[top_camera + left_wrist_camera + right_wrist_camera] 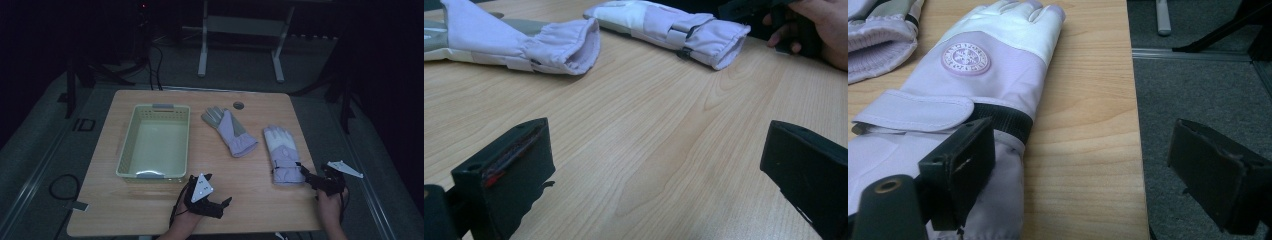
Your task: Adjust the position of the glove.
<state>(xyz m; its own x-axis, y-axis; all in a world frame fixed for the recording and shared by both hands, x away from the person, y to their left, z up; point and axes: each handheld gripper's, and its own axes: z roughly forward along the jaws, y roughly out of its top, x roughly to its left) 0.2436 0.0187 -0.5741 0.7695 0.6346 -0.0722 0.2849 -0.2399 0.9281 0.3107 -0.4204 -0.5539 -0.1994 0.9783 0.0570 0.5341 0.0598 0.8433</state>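
R tongs [306, 176] agape at glove [282, 155] cuff, nr table [250, 200] edge

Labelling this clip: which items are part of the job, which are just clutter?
Job:
right glove, at the right gripper
left glove
basket, a likely drop spot

Lying about:
round cap in the table
white frame on the floor behind

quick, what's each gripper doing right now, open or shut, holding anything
left gripper: open, holding nothing, bare table between its jaws.
right gripper: open, holding nothing, one jaw over the cuff of the near glove.
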